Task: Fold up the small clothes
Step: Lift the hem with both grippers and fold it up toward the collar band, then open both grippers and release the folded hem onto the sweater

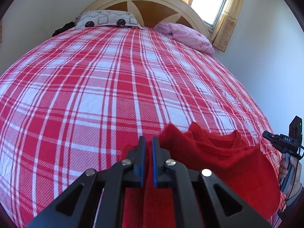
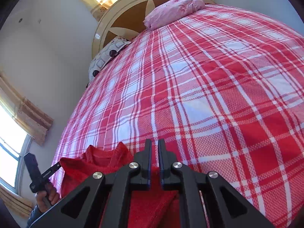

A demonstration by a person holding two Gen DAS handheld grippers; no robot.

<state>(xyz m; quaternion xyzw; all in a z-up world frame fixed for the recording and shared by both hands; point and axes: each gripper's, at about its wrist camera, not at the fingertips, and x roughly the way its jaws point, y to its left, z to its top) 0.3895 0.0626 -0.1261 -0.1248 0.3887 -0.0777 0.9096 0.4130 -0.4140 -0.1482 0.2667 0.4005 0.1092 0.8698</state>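
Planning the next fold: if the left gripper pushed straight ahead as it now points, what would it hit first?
Probably the plaid bedspread. The left gripper already pinches the red sweater, and beyond its tips only bare cover shows, though depth is unclear.

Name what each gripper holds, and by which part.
Left gripper pinches the red sweater at a raised fold near its collar. Right gripper's hold cannot be told.

A home bedroom: a wide bed under a red-and-white plaid woven bedspread [image 1: 117, 79] fills the frame, with an arched cream-and-brown wooden headboard [image 1: 152, 5] at top centre. A grey patterned pillow [image 1: 106, 19] and what looks like a pink pillow [image 1: 188, 35] lie against it; a yellow-curtained window [image 1: 212, 0] sits upper right.
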